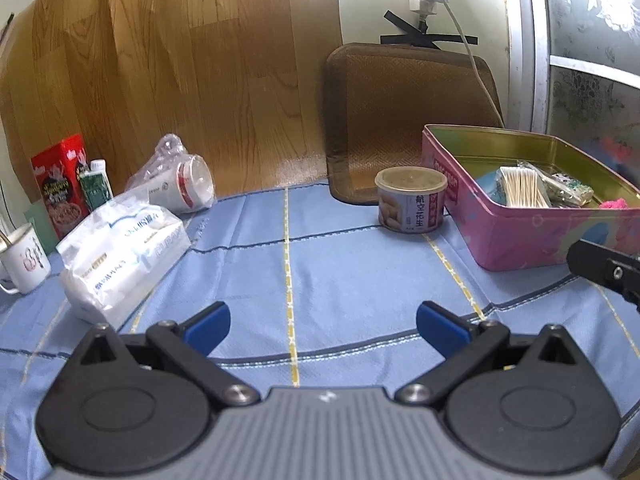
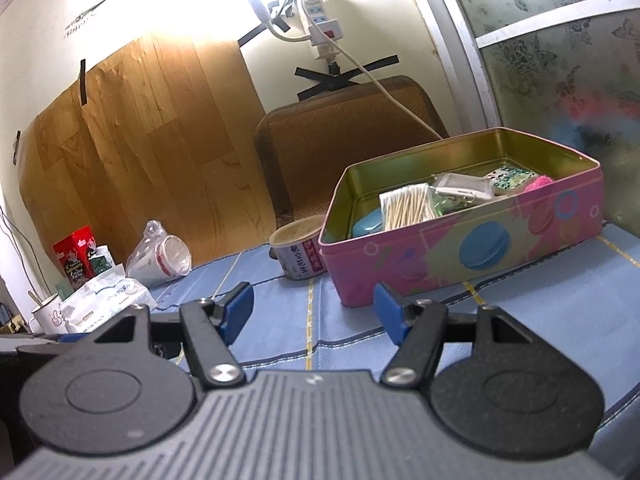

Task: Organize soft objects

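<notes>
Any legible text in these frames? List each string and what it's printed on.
"航空花生": label of the small round can with the tan lid.
"macaron", partly readable: end wall of the pink rectangular tin box.
White soft tissue pack: blue lettering, appears reversed, not reliably readable.
Red cardboard box: yellow print, too blurred.
White enamel mug: a pink motif, unreadable.
Sleeved paper cups: small print, too small.

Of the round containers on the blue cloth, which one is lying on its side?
The paper cup in the clear plastic bag, by the tissue pack. The peanut can and the enamel mug stand upright.
</notes>
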Demonstrator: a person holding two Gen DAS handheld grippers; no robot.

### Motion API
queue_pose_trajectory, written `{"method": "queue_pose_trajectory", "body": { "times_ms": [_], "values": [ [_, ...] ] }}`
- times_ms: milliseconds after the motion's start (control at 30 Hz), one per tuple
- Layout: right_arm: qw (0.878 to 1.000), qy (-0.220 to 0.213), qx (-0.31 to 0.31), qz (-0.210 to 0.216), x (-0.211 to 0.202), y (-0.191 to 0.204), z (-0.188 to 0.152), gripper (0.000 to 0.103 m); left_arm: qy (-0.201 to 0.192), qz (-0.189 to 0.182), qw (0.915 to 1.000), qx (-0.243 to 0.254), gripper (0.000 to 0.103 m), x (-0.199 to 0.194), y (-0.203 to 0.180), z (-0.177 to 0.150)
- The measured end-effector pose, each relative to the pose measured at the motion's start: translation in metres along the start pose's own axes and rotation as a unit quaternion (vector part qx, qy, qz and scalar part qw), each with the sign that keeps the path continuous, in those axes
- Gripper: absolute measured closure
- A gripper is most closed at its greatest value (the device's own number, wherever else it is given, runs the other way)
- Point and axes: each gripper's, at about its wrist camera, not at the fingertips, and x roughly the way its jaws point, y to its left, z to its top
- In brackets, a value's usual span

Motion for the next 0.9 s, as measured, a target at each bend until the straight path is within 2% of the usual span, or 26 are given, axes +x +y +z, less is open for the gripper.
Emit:
{"method": "queue_pose_trajectory", "body": {
  "times_ms": [267,500,900],
  "values": [
    [1.000,0.000,0.008,-0.003,0.001,-0.002,-0.001,0.032,-0.015,0.008,0.9998,0.011,0.000,-0.008,-0.006,0.001],
    [1.000,-0.003,0.016,-0.007,-0.001,-0.005,-0.002,0.031,-0.008,0.012,0.9998,0.015,0.000,-0.008,-0.009,0.001],
    [1.000,-0.002,0.019,-0.008,-0.001,-0.005,-0.003,0.031,0.004,-0.003,0.9998,0.020,0.000,-0.009,-0.012,0.000]
  ]
}}
